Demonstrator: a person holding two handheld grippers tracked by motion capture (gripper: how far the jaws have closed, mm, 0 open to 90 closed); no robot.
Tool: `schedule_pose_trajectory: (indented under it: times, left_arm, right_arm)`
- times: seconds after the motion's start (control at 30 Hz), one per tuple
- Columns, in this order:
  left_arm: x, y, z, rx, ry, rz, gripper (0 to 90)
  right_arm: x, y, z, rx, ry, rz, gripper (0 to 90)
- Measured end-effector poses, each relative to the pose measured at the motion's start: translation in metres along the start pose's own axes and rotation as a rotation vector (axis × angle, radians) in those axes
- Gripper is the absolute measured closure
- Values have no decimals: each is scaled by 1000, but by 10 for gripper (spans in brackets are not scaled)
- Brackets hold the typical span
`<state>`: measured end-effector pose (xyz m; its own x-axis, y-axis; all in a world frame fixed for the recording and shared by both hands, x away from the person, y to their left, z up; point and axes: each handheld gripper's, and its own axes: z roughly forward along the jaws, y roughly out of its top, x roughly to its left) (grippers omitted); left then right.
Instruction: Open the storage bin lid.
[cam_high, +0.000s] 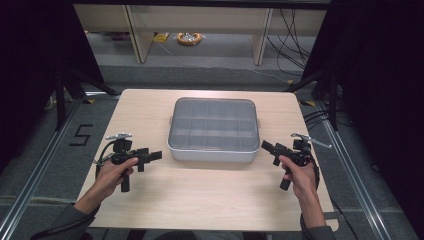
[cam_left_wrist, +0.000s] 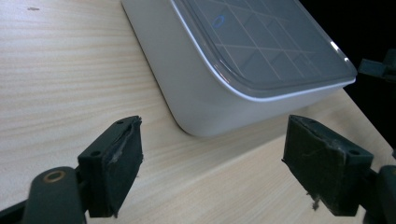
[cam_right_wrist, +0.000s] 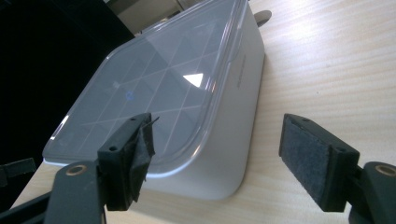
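A white box with a clear gridded lid (cam_high: 213, 130) sits in the middle of the wooden table (cam_high: 200, 195). My left gripper (cam_high: 156, 156) is held by a hand just left of the box's near left corner (cam_left_wrist: 205, 116), open, nothing between its pads (cam_left_wrist: 116, 163). My right gripper (cam_high: 266, 146) is held by the other hand at the box's near right corner (cam_right_wrist: 219, 172), also open and empty. The lid (cam_right_wrist: 154, 93) is on the box and shows divided compartments beneath. In the left gripper view the other gripper (cam_left_wrist: 380, 65) shows past the box.
Black curtains stand on both sides. Beyond the table's far edge is a grey floor with wooden furniture legs (cam_high: 140, 35), cables and a yellow object (cam_high: 189, 38). A "5" (cam_high: 80, 135) is marked on the floor at left.
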<state>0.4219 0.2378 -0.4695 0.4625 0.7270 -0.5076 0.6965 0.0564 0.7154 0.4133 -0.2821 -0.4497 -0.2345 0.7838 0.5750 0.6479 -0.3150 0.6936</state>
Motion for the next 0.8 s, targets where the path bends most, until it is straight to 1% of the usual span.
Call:
schedule_pose_trajectory:
  times: [0.03, 0.07, 0.1, 0.13, 0.17, 0.2, 0.23, 0.27, 0.3, 0.33, 0.37, 0.43, 0.47, 0.5, 0.53, 0.57, 0.6, 0.63, 0.67, 0.73, 0.77, 0.8]
  left_arm:
    - [0, 0, 0, 0, 0, 0, 192]
    - [3, 3, 0, 9, -1, 3, 197]
    - [2, 5, 2, -12, 4, -16, 197]
    - [2, 5, 2, -12, 4, -16, 198]
    - [4, 7, 2, 4, 4, 0, 198]
    - [7, 9, 5, 4, 11, -3, 200]
    - [7, 11, 7, -5, 14, -16, 204]
    - [7, 11, 7, -5, 14, -16, 205]
    - [9, 15, 9, 4, 15, -13, 207]
    - [8, 17, 11, -16, 15, -37, 208]
    - [8, 17, 11, -16, 15, -37, 210]
    - [10, 24, 12, -15, 14, -26, 212]
    - [11, 29, 14, -14, 5, -34, 214]
    - [12, 33, 15, -21, -2, -45, 215]
    - [12, 33, 15, -21, -2, -45, 216]
    - [13, 39, 19, -19, -14, -64, 220]
    - [14, 42, 22, -20, -12, -67, 222]
    - [14, 45, 24, -23, -7, -70, 222]
    - [14, 45, 24, -23, -7, -70, 224]
    - [15, 53, 32, -14, -1, -74, 233]
    - [15, 53, 32, -14, -1, -74, 235]
    - [16, 57, 37, -15, 1, -81, 236]
  right_arm:
    - [0, 0, 0, 0, 0, 0, 277]
    - [-2, 3, 5, -14, -14, -8, 290]
    - [-5, 4, 6, -17, -19, -31, 292]
    - [-5, 5, 7, -15, -21, -13, 294]
    - [-5, 5, 7, -15, -21, -13, 294]
    - [-9, 9, 14, -24, -14, -45, 301]
    - [-9, 10, 15, -18, -15, -27, 305]
    - [-9, 10, 15, -18, -15, -27, 305]
    - [-7, 14, 18, -10, -30, 0, 315]
    - [-8, 15, 19, -14, -25, -14, 316]
    - [-8, 15, 19, -14, -25, -14, 316]
    - [-6, 20, 22, -6, -19, 10, 320]
    - [-7, 23, 25, -16, -32, 1, 326]
    - [-9, 25, 27, -18, -26, -4, 328]
    - [-7, 26, 28, -15, -34, 27, 329]
    - [-8, 28, 29, -16, -34, 16, 331]
    - [-9, 30, 31, -16, -37, 11, 334]
    - [-8, 31, 33, -9, -36, 25, 338]
    - [-8, 31, 33, -9, -36, 25, 338]
    - [-8, 33, 38, -3, -37, 30, 346]
    - [-8, 33, 38, -3, -37, 30, 346]
    - [-9, 34, 42, 3, -38, 32, 356]
